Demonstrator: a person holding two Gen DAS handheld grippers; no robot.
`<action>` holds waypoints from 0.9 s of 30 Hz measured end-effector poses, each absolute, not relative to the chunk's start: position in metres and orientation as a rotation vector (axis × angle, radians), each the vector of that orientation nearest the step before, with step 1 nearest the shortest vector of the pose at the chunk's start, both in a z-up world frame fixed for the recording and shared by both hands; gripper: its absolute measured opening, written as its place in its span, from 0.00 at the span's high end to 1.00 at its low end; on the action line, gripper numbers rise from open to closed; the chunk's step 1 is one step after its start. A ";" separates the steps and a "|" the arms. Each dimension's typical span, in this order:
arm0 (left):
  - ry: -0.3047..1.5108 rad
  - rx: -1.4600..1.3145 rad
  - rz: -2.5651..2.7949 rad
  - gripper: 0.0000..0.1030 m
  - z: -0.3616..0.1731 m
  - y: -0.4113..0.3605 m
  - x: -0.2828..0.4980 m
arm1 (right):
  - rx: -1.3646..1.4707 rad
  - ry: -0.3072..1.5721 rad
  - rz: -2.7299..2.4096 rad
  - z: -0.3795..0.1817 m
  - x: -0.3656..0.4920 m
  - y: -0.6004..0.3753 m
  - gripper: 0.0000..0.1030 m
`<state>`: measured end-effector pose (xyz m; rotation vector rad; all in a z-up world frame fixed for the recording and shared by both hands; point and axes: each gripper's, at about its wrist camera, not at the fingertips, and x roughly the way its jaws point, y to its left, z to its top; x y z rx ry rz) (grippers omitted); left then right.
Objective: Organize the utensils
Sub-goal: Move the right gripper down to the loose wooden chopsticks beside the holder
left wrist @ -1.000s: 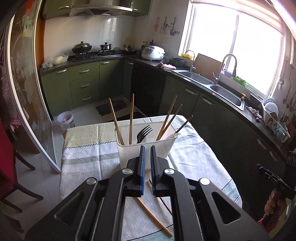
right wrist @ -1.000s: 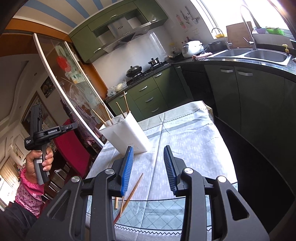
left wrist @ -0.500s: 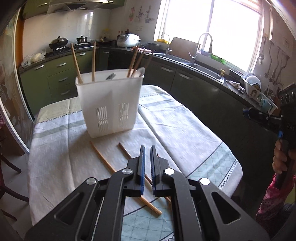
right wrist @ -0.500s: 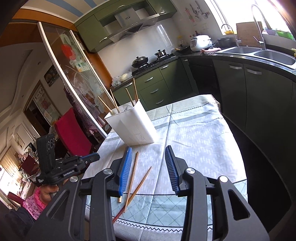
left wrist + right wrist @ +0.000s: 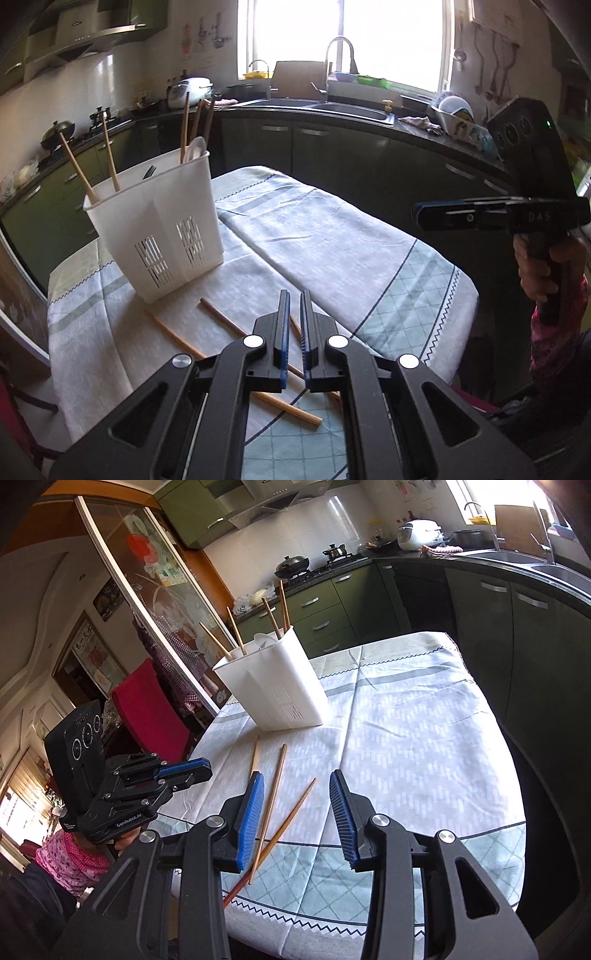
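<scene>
We take the white utensil holder (image 5: pixel 162 225) as our landmark: it stands upright on the cloth-covered table (image 5: pixel 332 236), toward the far left of the cloth in the left wrist view. Inside it we see several wooden chopsticks (image 5: pixel 107 158) leaning against the rim, a dark fork (image 5: pixel 149 171) whose tines just clear the top, and a pale spoon (image 5: pixel 195 147) at the far corner.

On the cloth just in front of the holder lie three loose chopsticks (image 5: pixel 273 794). In the right wrist view one runs almost straight out from the holder's base, a second lies close beside it, and a third, darker one crosses them at an angle, its end reaching the near table edge.

Our left gripper (image 5: pixel 293 314) hangs over these loose sticks on the near side of the holder, its blue pads pressed together with nothing between them — the sticks pass beneath it. Our right gripper (image 5: pixel 297 797) is also on the near side of the holder, a little farther from it; its jaws stand partly spread and empty, framing the loose chopsticks on the cloth below without touching them.

Behind the holder, well apart from it, we see green kitchen cabinets (image 5: pixel 332 602) and a sink (image 5: pixel 332 109) under a bright window.
</scene>
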<state>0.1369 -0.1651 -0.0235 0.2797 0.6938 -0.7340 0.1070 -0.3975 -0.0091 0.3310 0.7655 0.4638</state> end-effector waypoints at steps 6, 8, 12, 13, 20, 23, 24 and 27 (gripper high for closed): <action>0.723 0.303 -0.765 0.95 -0.033 -0.166 0.131 | 0.261 0.807 0.510 -0.012 0.111 -0.384 0.61; 0.717 0.293 -0.757 0.95 -0.030 -0.162 0.131 | 0.223 0.848 0.545 -0.022 0.117 -0.364 0.61; 0.681 0.302 -0.750 0.94 -0.018 -0.155 0.130 | 0.150 0.923 0.579 -0.046 0.126 -0.327 0.66; 0.672 0.319 -0.751 0.94 -0.016 -0.155 0.129 | 0.150 0.933 0.575 -0.050 0.128 -0.324 0.67; 0.647 0.235 -0.727 0.86 -0.007 -0.139 0.133 | 0.053 1.009 0.529 -0.075 0.169 -0.287 0.75; 0.649 0.170 -0.704 0.83 -0.003 -0.125 0.135 | -0.031 1.065 0.500 -0.089 0.201 -0.257 0.80; 0.646 0.169 -0.696 0.83 -0.002 -0.120 0.134 | -0.045 1.082 0.496 -0.093 0.211 -0.249 0.80; 0.635 0.178 -0.676 0.82 -0.001 -0.110 0.129 | -0.066 1.130 0.492 -0.104 0.236 -0.227 0.82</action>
